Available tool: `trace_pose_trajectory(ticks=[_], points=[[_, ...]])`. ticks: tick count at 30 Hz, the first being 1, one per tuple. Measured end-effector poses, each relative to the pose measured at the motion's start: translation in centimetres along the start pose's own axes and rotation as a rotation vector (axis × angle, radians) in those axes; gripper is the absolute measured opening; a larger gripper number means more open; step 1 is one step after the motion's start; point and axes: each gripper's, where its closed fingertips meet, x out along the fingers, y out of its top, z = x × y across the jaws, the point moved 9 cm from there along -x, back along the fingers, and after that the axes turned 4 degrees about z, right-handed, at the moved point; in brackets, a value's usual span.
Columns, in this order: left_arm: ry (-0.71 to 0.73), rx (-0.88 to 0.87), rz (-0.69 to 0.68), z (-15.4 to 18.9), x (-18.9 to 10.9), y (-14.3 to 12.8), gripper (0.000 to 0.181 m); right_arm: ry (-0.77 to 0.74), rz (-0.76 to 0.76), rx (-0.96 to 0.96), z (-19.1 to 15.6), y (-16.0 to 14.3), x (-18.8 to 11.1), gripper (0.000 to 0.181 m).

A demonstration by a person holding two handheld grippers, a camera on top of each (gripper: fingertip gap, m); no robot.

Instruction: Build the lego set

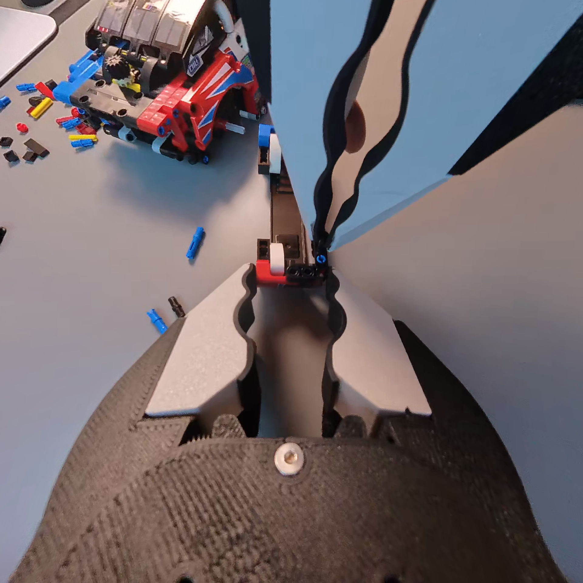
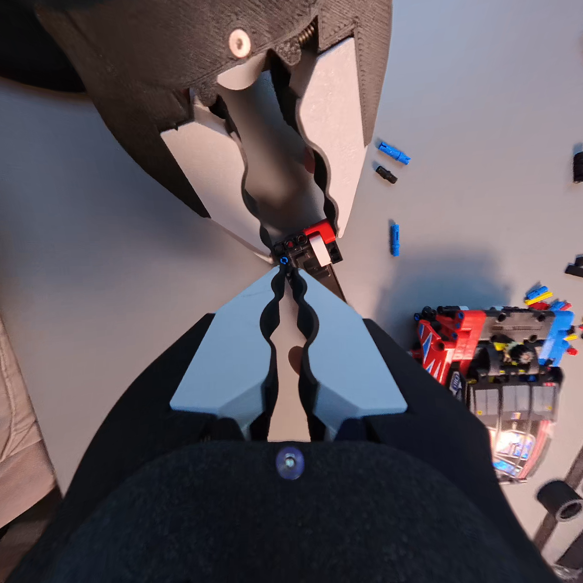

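My left tongs [image 1: 291, 280] grip the end of a long black beam assembly [image 1: 285, 220]; my right tongs [image 2: 285, 270] pinch a small blue-tipped pin [image 2: 284, 260] at its corner. The car [image 1: 176, 88], far left, looks largely built; loose pieces [image 1: 38, 110] remain.

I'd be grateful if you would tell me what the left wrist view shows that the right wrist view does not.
Only the left wrist view shows the far blue-and-white end of the long black assembly and a pale flat object at the top-left corner. Only the right wrist view shows a black cylinder at the lower right. Both show the left hand-held gripper clamping the assembly's red end, the right hand-held gripper pinching a small black piece with a blue pin, and the red truck model.
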Motion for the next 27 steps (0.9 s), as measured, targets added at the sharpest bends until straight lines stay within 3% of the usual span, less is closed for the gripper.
trace_pose_trajectory(ticks=[1, 10, 18, 22, 27], points=[[-0.003, -0.005, 0.000, 0.0, 0.0, 0.0, 0.042, -0.028, 0.006, -0.034, -0.3, 0.1, 0.1, 0.001], [-0.031, -0.018, 0.009, 0.2, 0.0, 0.0, 0.042, -0.035, 0.153, -0.087, -0.6, -1.2, 0.1, 0.001], [-0.048, -0.048, 0.037, -0.2, -0.4, -0.1, 0.042, 0.047, 0.550, 0.224, 0.3, -3.8, -0.6, 0.000], [-0.038, -0.035, 0.221, -0.1, -2.2, 0.9, 0.040, 0.097, 0.814, 0.457, 0.3, -4.3, -1.2, 0.001], [-0.019, -0.001, 0.423, 0.2, -4.0, 2.1, 0.016, 0.173, 1.077, 0.688, -0.2, -4.6, -1.6, 0.000]])
